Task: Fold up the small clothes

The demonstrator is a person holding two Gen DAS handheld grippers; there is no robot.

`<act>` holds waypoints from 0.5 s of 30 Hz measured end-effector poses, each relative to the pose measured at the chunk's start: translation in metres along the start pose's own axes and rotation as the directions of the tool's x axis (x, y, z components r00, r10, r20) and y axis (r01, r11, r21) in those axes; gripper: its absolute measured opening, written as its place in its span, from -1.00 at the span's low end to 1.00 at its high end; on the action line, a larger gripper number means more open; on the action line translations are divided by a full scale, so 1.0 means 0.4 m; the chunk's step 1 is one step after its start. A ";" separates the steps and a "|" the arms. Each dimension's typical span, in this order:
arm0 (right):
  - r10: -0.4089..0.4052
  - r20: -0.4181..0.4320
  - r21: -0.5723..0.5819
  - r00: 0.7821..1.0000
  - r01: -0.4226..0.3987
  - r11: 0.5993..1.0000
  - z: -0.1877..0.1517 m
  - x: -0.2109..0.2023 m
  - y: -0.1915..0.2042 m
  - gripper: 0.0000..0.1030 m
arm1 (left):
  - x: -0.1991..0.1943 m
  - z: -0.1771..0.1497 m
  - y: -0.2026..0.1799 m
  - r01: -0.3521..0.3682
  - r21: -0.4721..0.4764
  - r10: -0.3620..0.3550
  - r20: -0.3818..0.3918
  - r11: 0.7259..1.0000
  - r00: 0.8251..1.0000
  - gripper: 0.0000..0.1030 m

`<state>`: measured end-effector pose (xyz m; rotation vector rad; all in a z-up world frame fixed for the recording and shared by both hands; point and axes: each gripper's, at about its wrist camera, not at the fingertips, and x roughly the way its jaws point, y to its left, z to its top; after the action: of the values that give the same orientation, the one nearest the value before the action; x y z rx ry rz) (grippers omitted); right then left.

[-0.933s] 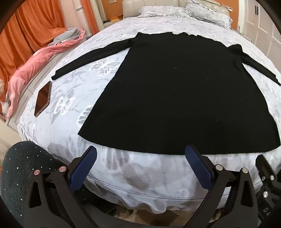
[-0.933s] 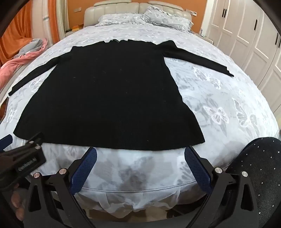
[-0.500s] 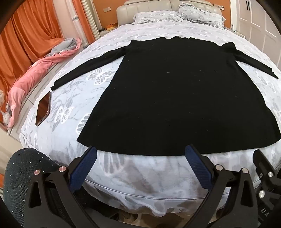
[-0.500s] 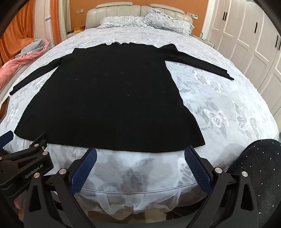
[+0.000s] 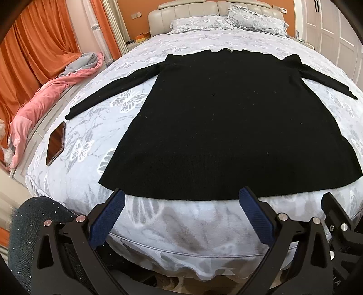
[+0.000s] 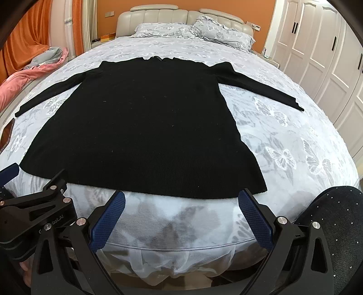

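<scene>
A black long-sleeved knit dress [image 5: 226, 118] lies flat on the bed, hem toward me, both sleeves spread out to the sides. It also shows in the right wrist view [image 6: 145, 127]. My left gripper [image 5: 181, 208] is open and empty, just short of the hem near its left half. My right gripper [image 6: 181, 208] is open and empty, just short of the hem near its right corner. The left gripper's body [image 6: 34, 211] shows at the lower left of the right wrist view.
The bed has a grey butterfly-print cover [image 6: 283, 136] with pillows [image 5: 249, 15] at the headboard. A phone [image 5: 55, 144] lies near the bed's left edge. A pink blanket [image 5: 45, 95] lies left of the bed. White wardrobe doors [image 6: 329, 56] stand on the right.
Both grippers have tilted up slightly, so the dress sits lower and more centred in each view. The dress has not moved. Both grippers stay open.
</scene>
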<state>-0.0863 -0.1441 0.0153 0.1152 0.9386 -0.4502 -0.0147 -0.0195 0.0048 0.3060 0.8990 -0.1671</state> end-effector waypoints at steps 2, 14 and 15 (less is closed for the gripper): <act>-0.001 0.000 -0.001 1.000 0.001 1.000 0.000 0.000 -0.001 0.90 | 0.000 -0.001 0.002 0.001 0.000 -0.001 0.001 1.000 1.000 0.91; -0.006 -0.002 -0.006 1.000 0.006 1.000 -0.003 0.000 -0.003 0.90 | 0.002 -0.008 0.004 0.000 0.007 0.000 0.001 1.000 1.000 0.91; -0.006 -0.001 -0.005 1.000 0.006 1.000 -0.004 0.000 -0.004 0.90 | 0.002 -0.008 0.004 0.000 0.006 0.000 0.002 1.000 1.000 0.91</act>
<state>-0.0881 -0.1449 0.0147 0.1074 0.9411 -0.4535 -0.0163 -0.0171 0.0026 0.3118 0.8970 -0.1700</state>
